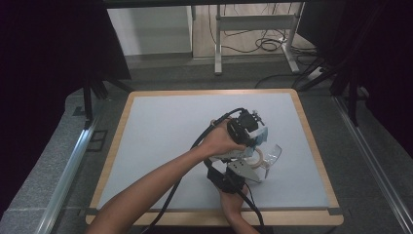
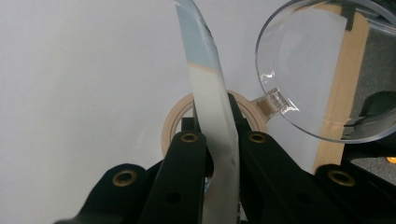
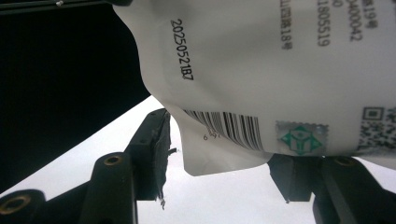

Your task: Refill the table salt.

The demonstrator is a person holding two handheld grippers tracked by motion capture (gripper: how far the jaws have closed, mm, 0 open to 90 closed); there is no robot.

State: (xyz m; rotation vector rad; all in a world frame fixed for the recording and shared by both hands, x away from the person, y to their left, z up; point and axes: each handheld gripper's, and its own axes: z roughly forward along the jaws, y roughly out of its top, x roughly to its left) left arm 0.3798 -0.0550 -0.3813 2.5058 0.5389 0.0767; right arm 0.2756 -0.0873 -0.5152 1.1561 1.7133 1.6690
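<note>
Pinching the white pouch, left gripper clamps its edge.

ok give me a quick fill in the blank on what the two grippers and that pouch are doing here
1. The left gripper is shut on the white ____.
2. The roll of tape on the table is ____ in shape.
3. Beside the tape sits a ____ plastic scoop.
4. On the pouch, beside the barcode, is a ____ logo sticker.

Missing words: pouch; round; clear; green
</note>
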